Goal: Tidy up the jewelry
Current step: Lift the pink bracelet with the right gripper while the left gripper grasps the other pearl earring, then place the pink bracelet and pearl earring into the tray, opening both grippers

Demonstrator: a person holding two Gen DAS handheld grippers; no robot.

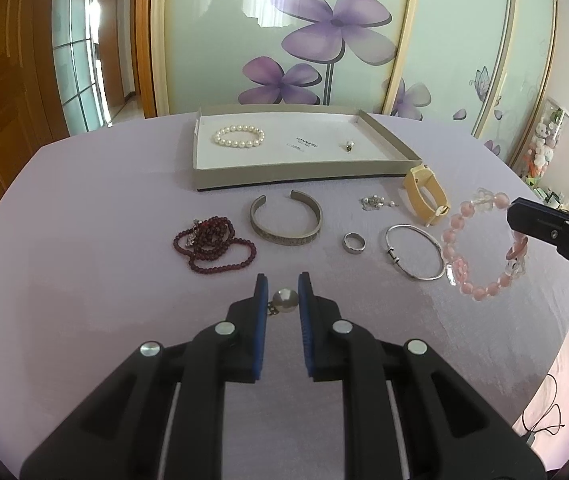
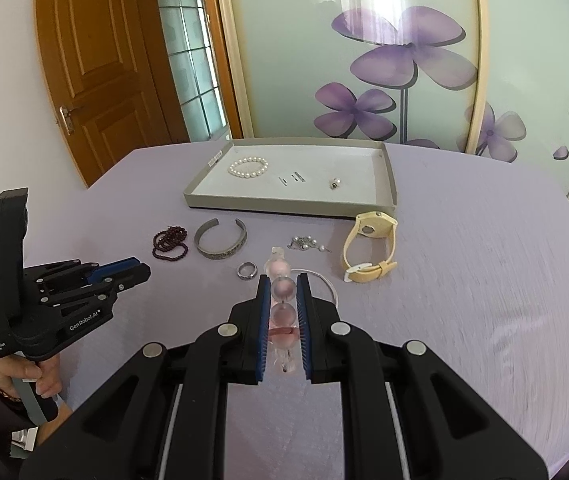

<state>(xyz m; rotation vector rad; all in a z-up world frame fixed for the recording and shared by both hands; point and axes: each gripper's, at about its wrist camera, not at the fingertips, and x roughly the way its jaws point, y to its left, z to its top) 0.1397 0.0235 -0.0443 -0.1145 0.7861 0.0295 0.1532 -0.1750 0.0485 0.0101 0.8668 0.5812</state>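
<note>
My right gripper is shut on a pink bead bracelet and holds it above the table; the bracelet hangs from that gripper in the left wrist view. My left gripper is closed around a small pearl pendant low over the cloth; it also shows at the left in the right wrist view. The grey tray holds a white pearl bracelet and a small pendant.
On the purple cloth lie a dark red bead necklace, a silver cuff, a ring, a thin silver bangle, a small earring cluster and a yellow watch. Flowered wardrobe doors stand behind the table.
</note>
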